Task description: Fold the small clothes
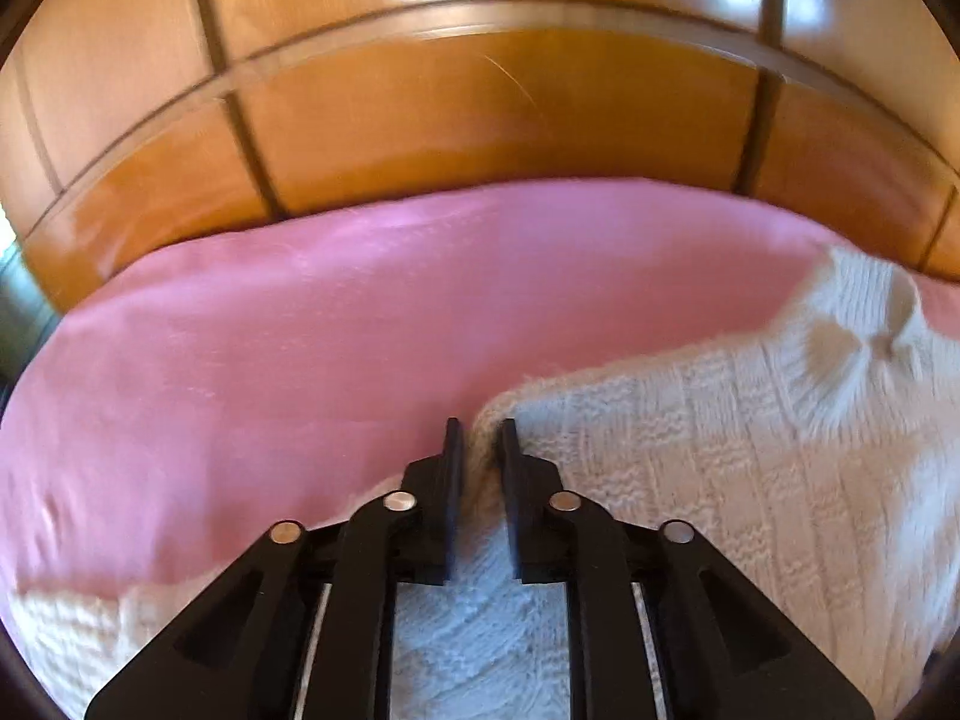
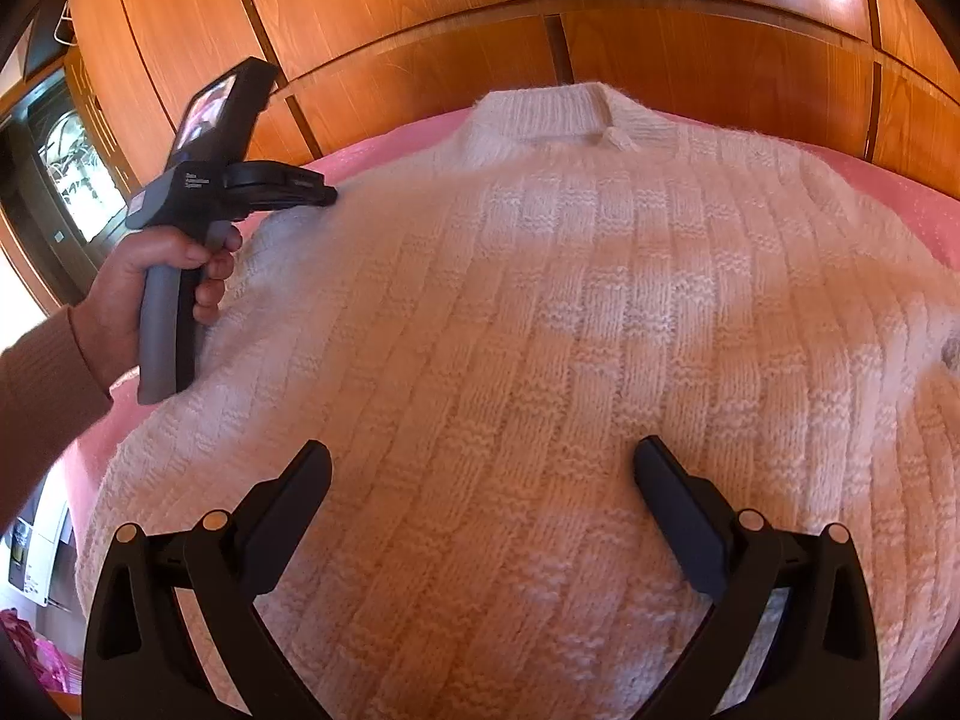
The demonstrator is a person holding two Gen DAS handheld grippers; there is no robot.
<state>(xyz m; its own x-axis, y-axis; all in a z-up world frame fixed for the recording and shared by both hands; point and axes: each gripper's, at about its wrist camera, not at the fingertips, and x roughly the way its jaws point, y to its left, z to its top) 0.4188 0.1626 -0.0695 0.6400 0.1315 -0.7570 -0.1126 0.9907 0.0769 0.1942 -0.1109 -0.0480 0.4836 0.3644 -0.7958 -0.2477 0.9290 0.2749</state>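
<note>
A white knitted sweater (image 2: pixel 540 330) lies flat on a pink bed sheet (image 2: pixel 414 132), its collar (image 2: pixel 540 114) at the far side. My left gripper (image 1: pixel 479 438) is shut on the sweater's left edge (image 1: pixel 486 420); it shows in the right wrist view (image 2: pixel 327 197) at the sweater's left shoulder, held by a hand. My right gripper (image 2: pixel 483 468) is open and empty, hovering over the lower middle of the sweater. In the left wrist view the sweater (image 1: pixel 720 450) spreads to the right.
A wooden panelled headboard or wardrobe (image 1: pixel 480 114) stands right behind the bed (image 1: pixel 270 330). A dark glass-fronted cabinet (image 2: pixel 66 180) is at the far left. White and pink items (image 2: pixel 36 600) lie low at the left.
</note>
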